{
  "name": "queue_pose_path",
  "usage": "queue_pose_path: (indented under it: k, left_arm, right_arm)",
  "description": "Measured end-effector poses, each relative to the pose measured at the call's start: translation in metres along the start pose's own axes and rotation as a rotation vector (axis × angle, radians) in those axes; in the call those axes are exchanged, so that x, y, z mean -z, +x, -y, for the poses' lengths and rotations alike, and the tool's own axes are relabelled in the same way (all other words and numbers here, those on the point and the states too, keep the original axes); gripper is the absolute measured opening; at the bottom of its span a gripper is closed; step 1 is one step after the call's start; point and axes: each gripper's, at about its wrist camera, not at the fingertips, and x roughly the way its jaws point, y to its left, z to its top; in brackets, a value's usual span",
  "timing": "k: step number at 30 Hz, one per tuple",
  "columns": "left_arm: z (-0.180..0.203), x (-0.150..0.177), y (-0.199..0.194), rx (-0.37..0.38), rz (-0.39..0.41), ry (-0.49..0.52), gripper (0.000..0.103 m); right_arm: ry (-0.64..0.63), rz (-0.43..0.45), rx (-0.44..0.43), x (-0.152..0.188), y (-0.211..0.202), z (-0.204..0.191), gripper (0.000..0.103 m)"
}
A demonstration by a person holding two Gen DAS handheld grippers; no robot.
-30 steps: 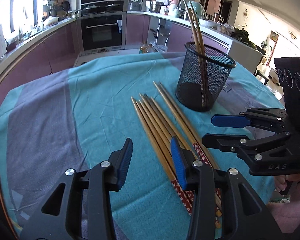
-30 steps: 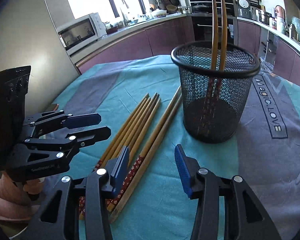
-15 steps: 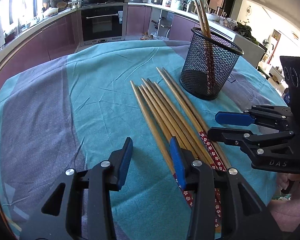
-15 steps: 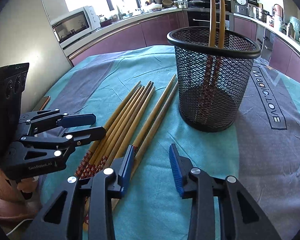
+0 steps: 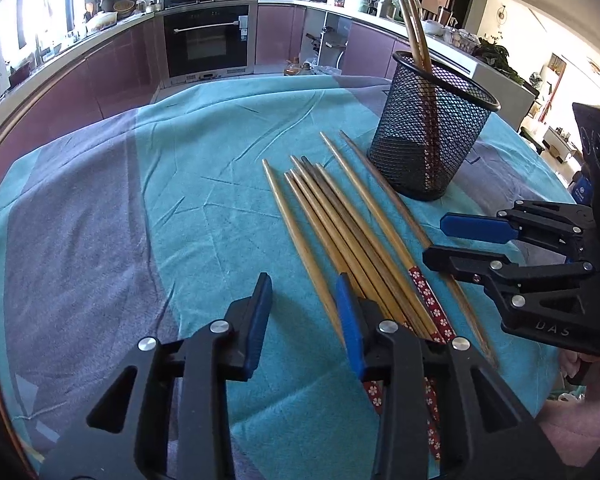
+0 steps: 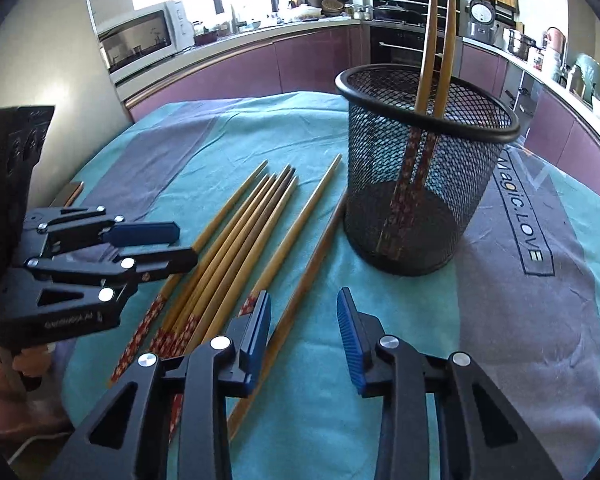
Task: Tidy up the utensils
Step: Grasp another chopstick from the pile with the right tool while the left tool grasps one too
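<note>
Left wrist: chopsticks (image 5: 352, 236) lie beside mesh holder (image 5: 432, 140).

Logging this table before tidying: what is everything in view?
mesh basket: one, black, upright on the cloth's far right
chopsticks in basket: two, wooden, leaning on the rim
loose chopsticks: at least seven, wooden with red patterned ends, lying beside the basket
cloth: one, teal and grey, covering the table
microwave: one, white, on the counter
oven: one, black, built in
left gripper: black, blue pads, open over the chopstick ends
right gripper: same colours, open, jaws just been closing, above one chopstick
</note>
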Motion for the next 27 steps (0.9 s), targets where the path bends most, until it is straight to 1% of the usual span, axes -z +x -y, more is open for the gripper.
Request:
queue_pose_path:
  k: [4, 6, 8, 9, 10, 11, 12, 13, 16, 19, 21, 24, 27]
  left_arm:
    - [-0.004, -0.008, 0.006, -0.002, -0.006, -0.016, 0.032]
    - [-0.003, -0.011, 0.009, -0.008, -0.007, -0.021, 0.030]
    - [-0.002, -0.014, 0.012, -0.015, -0.006, -0.026, 0.027]
    - [-0.001, -0.015, 0.013, -0.016, -0.004, -0.029, 0.026]
    - [-0.001, -0.016, 0.014, -0.015, -0.003, -0.036, 0.022]
    - [-0.001, -0.017, 0.014, -0.008, -0.002, -0.046, 0.019]
    - [-0.002, -0.017, 0.015, 0.000, -0.002, -0.054, 0.015]
    - [-0.002, -0.017, 0.015, 0.007, 0.000, -0.063, 0.012]
    - [-0.004, -0.016, 0.014, 0.017, 0.007, -0.090, 0.009]
    - [-0.004, -0.015, 0.009, 0.027, 0.025, -0.103, 0.008]
    - [-0.002, -0.013, 0.003, 0.043, 0.037, -0.099, 0.008]
    - [0.004, -0.011, -0.002, 0.054, 0.045, -0.070, 0.008]
    - [0.010, -0.008, 0.000, 0.068, 0.025, -0.043, 0.008]
  right_arm:
    - [0.003, 0.009, 0.026, -0.007, 0.010, 0.000, 0.031]
    - [0.010, 0.013, 0.031, -0.009, 0.012, -0.001, 0.025]
    - [0.027, 0.014, 0.022, -0.010, 0.012, 0.002, 0.017]
    - [0.037, 0.015, 0.012, -0.009, 0.012, 0.003, 0.016]
    - [0.052, 0.015, -0.001, -0.009, 0.011, 0.005, 0.012]
    - [0.063, 0.017, -0.006, -0.008, 0.011, 0.006, 0.010]
    - [0.071, 0.019, -0.010, -0.008, 0.010, 0.006, 0.010]
    - [0.088, 0.023, -0.019, -0.007, 0.009, 0.008, 0.009]
    - [0.114, 0.044, -0.030, -0.004, 0.003, 0.012, 0.006]
    - [0.116, 0.073, -0.057, -0.003, -0.008, 0.013, 0.006]
    - [0.096, 0.089, -0.076, -0.001, -0.015, 0.011, 0.006]
    - [0.046, 0.070, -0.119, 0.000, -0.018, 0.005, 0.006]
    - [0.018, 0.023, -0.143, 0.001, -0.012, 0.002, 0.006]
